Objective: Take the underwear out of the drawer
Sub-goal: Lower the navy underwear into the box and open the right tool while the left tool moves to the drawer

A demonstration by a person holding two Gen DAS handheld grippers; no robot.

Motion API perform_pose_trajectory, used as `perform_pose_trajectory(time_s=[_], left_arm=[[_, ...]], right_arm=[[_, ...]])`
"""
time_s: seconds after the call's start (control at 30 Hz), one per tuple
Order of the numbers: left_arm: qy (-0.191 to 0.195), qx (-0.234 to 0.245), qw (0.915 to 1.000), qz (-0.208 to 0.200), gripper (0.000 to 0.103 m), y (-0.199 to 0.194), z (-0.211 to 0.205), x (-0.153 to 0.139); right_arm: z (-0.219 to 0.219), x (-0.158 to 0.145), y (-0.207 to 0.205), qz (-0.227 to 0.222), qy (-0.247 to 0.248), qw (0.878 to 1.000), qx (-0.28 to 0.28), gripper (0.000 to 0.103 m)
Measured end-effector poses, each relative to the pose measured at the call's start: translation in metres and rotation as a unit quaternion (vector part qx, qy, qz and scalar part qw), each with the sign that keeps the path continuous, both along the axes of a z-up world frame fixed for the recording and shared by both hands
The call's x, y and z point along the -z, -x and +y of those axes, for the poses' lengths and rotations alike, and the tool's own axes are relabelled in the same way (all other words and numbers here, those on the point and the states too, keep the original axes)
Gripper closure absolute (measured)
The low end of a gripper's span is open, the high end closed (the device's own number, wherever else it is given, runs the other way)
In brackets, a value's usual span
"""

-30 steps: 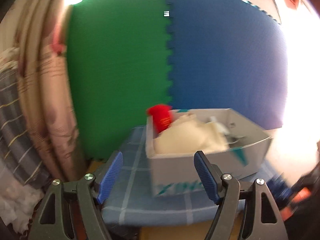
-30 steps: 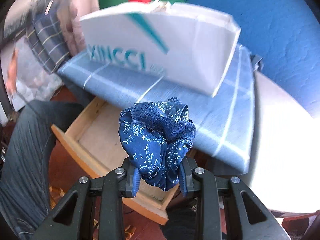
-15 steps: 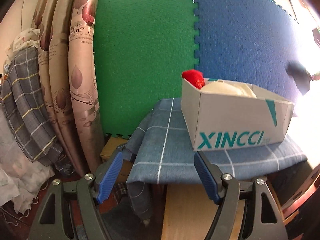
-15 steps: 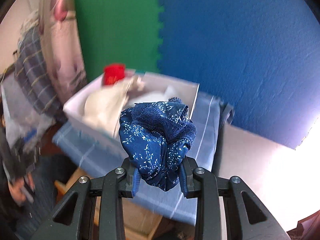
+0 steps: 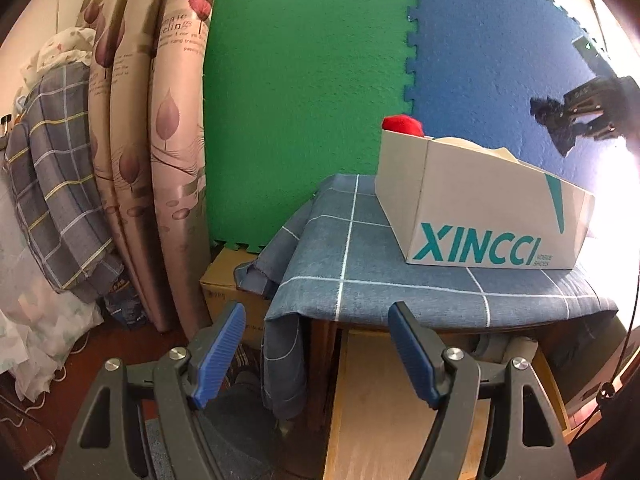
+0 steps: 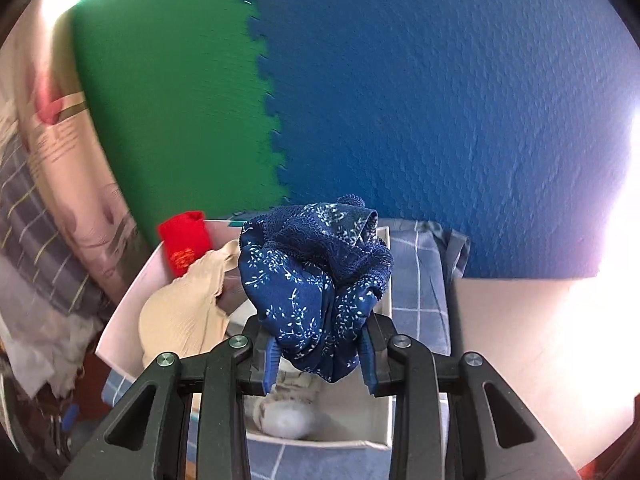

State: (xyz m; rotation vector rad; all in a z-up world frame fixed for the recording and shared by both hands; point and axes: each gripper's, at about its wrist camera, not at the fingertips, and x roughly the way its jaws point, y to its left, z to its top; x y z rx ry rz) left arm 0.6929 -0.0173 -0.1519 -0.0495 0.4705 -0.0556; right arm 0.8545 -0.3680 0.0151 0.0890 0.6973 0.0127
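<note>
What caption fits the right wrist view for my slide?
Right gripper holds crumpled navy floral lace underwear above the white cardboard box containing beige and red garments.

Underwear [image 6: 316, 292]: thin navy cloth with a small pale print, lace at the edges, crumpled.
Right gripper [image 6: 320, 364]: matt black plastic arms, bright metal screw heads, ribbed blue pads.
Left gripper [image 5: 316, 354]: same matt black plastic, ribbed blue pads [image 5: 218, 352].
Box [image 5: 480, 216]: smooth white cardboard with teal print.
Tablecloth [image 5: 360, 268]: matt blue woven cloth, white grid lines.
Drawer [image 5: 380, 408]: pale bare wood, grain visible.
Wall mats [image 5: 304, 92]: green and blue foam, rough pebbled surface.
Curtain [image 5: 176, 152]: beige cloth with a slight sheen.
</note>
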Motion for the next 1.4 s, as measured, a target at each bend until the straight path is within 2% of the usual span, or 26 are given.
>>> perform_pose_trajectory(time_s=[0.43, 0.57, 0.8, 1.4], left_arm=[[0.001, 0.002, 1.0, 0.007, 0.027, 0.0, 0.001, 0.003], [-0.008, 0.017, 0.9996, 0.021, 0.027, -0.002, -0.007, 0.008], [-0.03, 0.03, 0.9989, 0.021, 0.027, -0.002, -0.019, 0.011], [-0.036, 0.033, 0.9985, 0.026, 0.027, -0.003, -0.02, 0.013]], right_arm=[[0.015, 0.032, -0.031, 0.028, 0.0, 0.999, 0.035, 0.072], [0.02, 0.031, -0.035, 0.028, 0.016, 0.999, 0.033, 0.072], [0.018, 0.031, -0.038, 0.028, 0.015, 0.999, 0.037, 0.071], [0.011, 0.044, -0.043, 0.048, 0.02, 0.998, 0.039, 0.065]])
